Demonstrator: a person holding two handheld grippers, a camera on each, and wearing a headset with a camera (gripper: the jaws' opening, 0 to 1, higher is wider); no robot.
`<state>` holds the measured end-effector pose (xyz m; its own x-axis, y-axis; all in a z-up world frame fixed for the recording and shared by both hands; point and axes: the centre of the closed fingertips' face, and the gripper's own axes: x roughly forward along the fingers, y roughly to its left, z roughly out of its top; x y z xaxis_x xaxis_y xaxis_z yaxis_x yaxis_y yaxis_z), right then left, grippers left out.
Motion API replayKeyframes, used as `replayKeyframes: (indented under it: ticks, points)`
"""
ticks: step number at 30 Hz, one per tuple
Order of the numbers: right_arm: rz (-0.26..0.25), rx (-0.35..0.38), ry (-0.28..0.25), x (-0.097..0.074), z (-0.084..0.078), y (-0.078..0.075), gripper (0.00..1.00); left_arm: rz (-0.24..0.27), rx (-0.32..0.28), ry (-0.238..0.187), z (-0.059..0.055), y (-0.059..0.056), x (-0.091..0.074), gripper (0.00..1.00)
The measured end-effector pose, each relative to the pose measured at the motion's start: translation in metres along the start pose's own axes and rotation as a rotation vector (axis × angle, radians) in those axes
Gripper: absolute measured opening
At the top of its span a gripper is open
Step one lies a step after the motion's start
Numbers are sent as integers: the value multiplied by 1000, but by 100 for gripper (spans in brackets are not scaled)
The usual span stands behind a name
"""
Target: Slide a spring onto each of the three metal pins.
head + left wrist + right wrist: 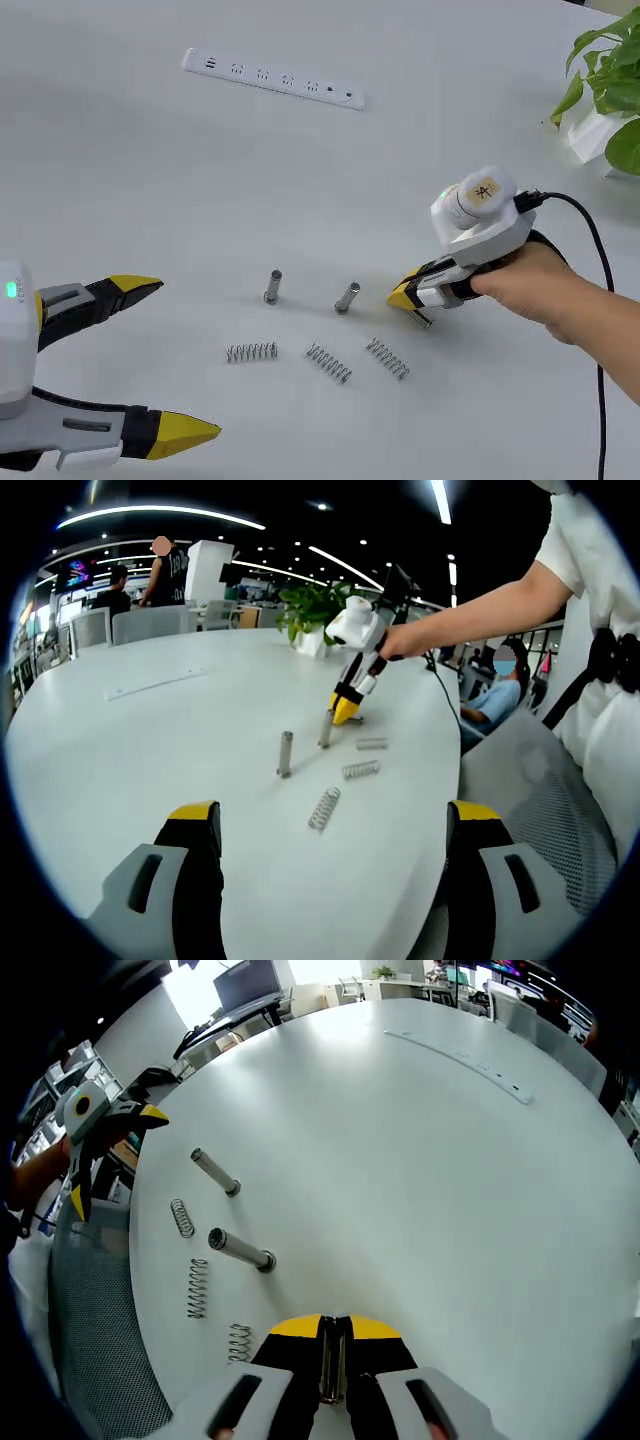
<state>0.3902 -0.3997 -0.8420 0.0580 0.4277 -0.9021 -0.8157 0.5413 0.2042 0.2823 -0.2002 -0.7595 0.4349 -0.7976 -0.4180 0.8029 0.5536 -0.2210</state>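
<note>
Two short metal pins stand upright on the white table. Three springs lie in a row just in front of them. My right gripper is low over the table right of the pins, shut on a third metal pin that runs lengthwise between its jaws. My left gripper hovers open at the lower left, well apart from the springs, with nothing in it. In the left gripper view the nearest spring lies ahead of the open jaws.
A white power strip lies at the far side of the table. A potted plant stands at the back right, and a black cable trails from the right gripper. People and chairs are beyond the table.
</note>
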Motion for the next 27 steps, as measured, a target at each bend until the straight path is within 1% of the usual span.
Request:
replayKeyframes:
  ticks: [6,13,27]
  points:
    - [-10,7,-32,-8,2,1,3,-3,-1,4,-1,-1,1,92]
    - [-25,16,-69,-19,2,2,3,-9,6,4,2,-3,2,92]
    - [-54,40,-136,-38,-4,5,3,-24,23,13,5,-8,3,92]
